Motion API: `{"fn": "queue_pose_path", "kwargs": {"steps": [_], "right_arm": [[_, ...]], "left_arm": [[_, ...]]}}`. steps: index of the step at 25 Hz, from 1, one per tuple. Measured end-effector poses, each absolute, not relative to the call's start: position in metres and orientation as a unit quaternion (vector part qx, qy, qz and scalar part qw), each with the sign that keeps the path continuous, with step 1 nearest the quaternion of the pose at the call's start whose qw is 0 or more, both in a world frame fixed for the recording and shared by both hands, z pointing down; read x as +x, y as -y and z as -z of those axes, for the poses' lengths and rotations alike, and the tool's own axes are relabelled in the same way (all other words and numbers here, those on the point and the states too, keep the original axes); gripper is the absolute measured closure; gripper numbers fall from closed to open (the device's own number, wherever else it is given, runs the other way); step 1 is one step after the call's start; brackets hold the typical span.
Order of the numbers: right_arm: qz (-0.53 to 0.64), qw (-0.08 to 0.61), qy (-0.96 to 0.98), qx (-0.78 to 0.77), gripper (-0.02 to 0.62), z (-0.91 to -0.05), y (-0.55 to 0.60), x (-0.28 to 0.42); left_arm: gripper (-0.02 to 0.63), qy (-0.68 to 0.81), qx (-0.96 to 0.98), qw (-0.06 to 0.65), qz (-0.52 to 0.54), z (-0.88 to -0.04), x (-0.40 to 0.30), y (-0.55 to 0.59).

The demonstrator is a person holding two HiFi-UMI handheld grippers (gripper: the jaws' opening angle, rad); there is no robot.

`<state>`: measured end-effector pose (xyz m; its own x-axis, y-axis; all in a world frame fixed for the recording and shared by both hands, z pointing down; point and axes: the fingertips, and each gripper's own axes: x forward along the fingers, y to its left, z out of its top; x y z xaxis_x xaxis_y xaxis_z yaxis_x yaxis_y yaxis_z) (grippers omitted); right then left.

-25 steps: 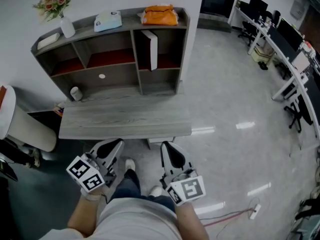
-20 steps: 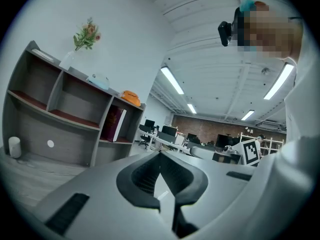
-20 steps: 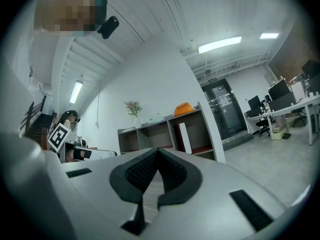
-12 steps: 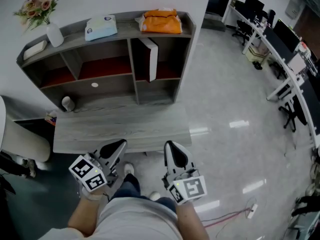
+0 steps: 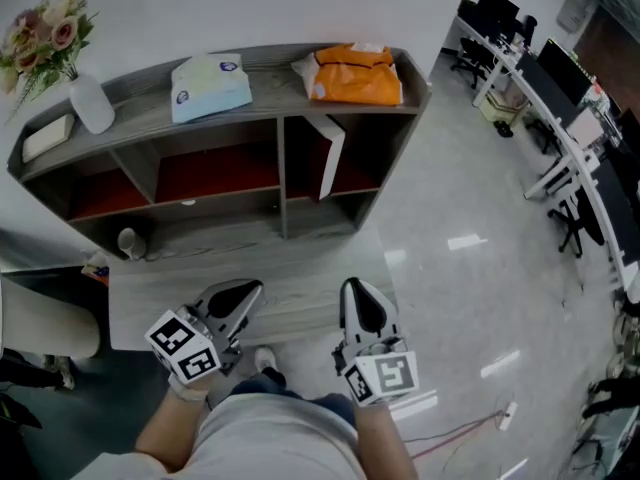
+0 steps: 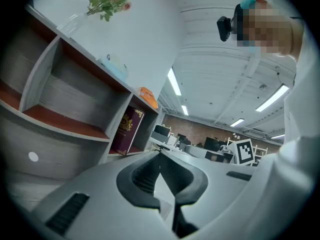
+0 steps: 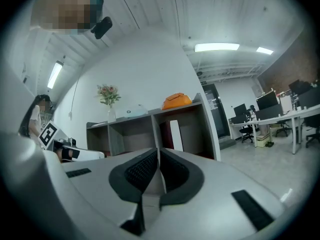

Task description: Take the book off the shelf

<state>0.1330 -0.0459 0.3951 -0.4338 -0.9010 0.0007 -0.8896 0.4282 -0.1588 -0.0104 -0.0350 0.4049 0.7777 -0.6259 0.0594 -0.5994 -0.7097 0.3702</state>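
Note:
A book (image 5: pixel 329 157) with a dark red cover and white page edge stands upright in the right-hand compartment of the grey shelf unit (image 5: pixel 270 103). The same book (image 6: pixel 126 131) shows its maroon cover in the left gripper view, and the book (image 7: pixel 175 131) shows pale in the right gripper view. My left gripper (image 5: pixel 241 295) and right gripper (image 5: pixel 358 300) hang side by side near the desk's front edge, well short of the shelf. The left gripper (image 6: pixel 160 156) and the right gripper (image 7: pixel 158 154) both have jaws shut with nothing between them.
A grey desk (image 5: pixel 160 298) lies between me and the shelf. On the shelf top sit an orange bag (image 5: pixel 358 76), a pale blue packet (image 5: pixel 210 85), a vase of flowers (image 5: pixel 85 98) and a small box (image 5: pixel 47 136). A cup (image 5: pixel 127 241) stands at the lower left. Office desks and chairs (image 5: pixel 560 128) line the right.
The view has shifted toward the shelf, which now looks larger and nearer. Both grippers keep their place in front of me, still shut.

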Motion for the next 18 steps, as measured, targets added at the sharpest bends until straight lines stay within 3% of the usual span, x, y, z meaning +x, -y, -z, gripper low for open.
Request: {"fn": "queue_pose_path", "kwargs": {"steps": [11,18], "right_arm": [[0.057,0.049,-0.816,-0.574,0.571,-0.387,0.130,0.112],[0.061,0.031,-0.833,-0.549,0.419,-0.388,0.178,0.107]], "left_arm": [[0.592,0.301,0.935,0.188,0.024,-0.413,-0.058,0.098],[0.591,0.325,0.926,0.189,0.025,-0.413,-0.067,0.116]]}}
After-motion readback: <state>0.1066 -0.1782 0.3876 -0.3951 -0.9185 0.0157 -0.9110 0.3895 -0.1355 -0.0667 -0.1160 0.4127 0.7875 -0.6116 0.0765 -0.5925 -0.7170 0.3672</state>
